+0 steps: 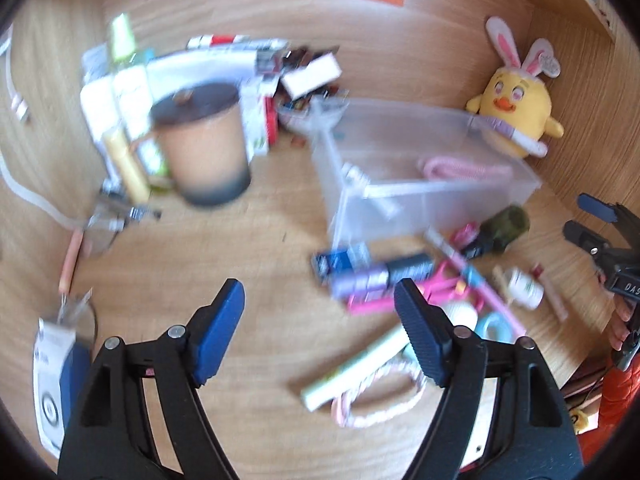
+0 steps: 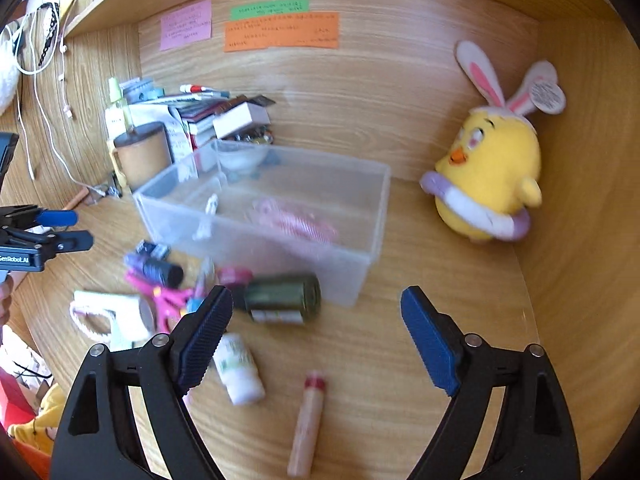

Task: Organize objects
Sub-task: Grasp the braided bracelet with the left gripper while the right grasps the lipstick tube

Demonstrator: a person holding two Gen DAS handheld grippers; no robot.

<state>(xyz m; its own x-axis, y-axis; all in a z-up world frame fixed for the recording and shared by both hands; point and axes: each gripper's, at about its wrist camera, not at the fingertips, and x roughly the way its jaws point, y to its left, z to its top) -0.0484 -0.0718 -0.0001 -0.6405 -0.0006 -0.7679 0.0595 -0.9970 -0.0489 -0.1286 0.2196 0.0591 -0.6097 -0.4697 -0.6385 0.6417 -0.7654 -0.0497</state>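
Note:
A clear plastic bin (image 1: 400,200) (image 2: 280,248) stands on the wooden desk and holds a pink coiled item (image 2: 296,220). In front of it lie loose items: a dark green roll (image 2: 284,296), a small white bottle (image 2: 238,368), a peach tube with a red cap (image 2: 306,424), pink scissors (image 2: 168,300) and a dark tube (image 1: 384,272). My left gripper (image 1: 318,292) hovers open over bare desk, left of this pile. My right gripper (image 2: 316,296) is open above the desk near the bin's front corner, with nothing between its pads.
A lidded brown mug (image 1: 204,144) and a stack of books and boxes (image 2: 224,116) stand at the back left. A yellow plush chick (image 2: 488,184) sits in the back right corner. A braided loop (image 1: 380,400) and a pale green stick (image 1: 352,372) lie close by.

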